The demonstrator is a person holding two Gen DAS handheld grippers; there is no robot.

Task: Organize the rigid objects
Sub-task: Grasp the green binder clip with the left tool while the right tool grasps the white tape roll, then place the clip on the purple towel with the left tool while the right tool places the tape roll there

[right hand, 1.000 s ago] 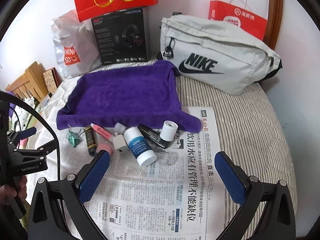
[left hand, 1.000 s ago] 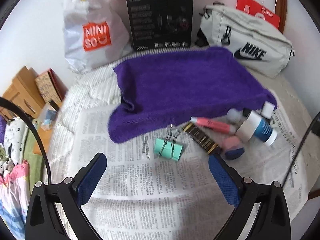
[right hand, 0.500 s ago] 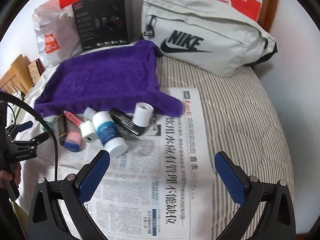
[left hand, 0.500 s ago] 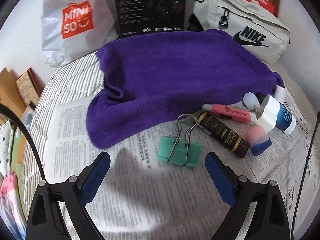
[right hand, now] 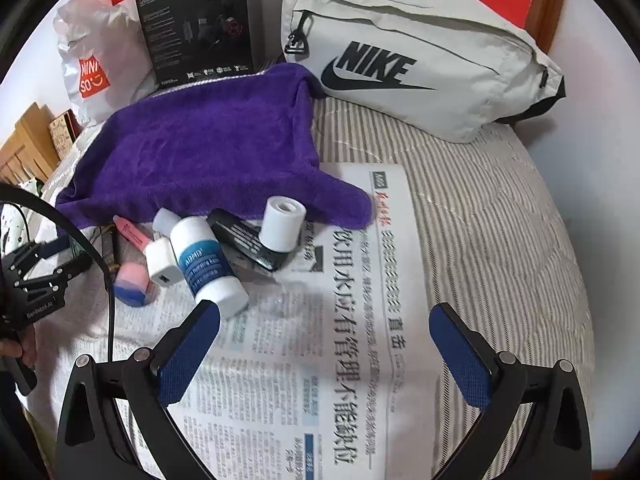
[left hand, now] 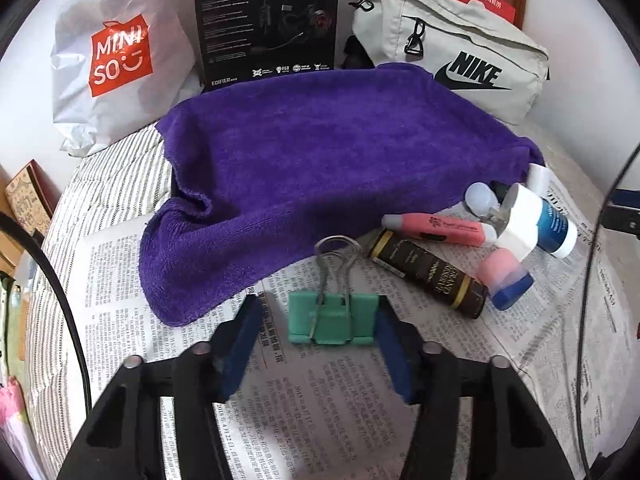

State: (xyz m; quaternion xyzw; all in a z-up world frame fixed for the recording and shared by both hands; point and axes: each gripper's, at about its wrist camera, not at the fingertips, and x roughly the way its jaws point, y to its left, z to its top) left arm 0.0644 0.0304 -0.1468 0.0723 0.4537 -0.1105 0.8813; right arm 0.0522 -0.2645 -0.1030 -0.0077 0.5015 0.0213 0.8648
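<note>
At the far left, in my left wrist view, a white MINISO bag [left hand: 116, 60] leans against the wall, with a black headset box [left hand: 266, 20] beside it. A purple towel [left hand: 320, 160] spreads over the striped bed [left hand: 104, 192], its near edge lying on the newspaper [left hand: 328, 408]. My left tool [left hand: 320, 330] points down at the green binder clip [left hand: 333, 320], which lies flat on the newspaper with its wire handles aimed at the towel. The jaws have just been closing and now bracket the clip: the right pad looks to be against the clip's side, while a narrow gap shows at the left pad, so it is not yet clamped. Just right of the clip lies a dark brown tube [left hand: 430, 276], then a pink tube [left hand: 438, 229], a pink and blue eraser [left hand: 506, 278] and a white bottle with a blue label [left hand: 540, 220]. A grey Nike bag [left hand: 452, 52] sits behind.

In my right wrist view, my right tool [right hand: 324, 334] hangs wide and empty over the newspaper, its left pad just in front of the bottle's cap. A white roll [right hand: 282, 224] stands upright against a black flat case [right hand: 248, 242].
</note>
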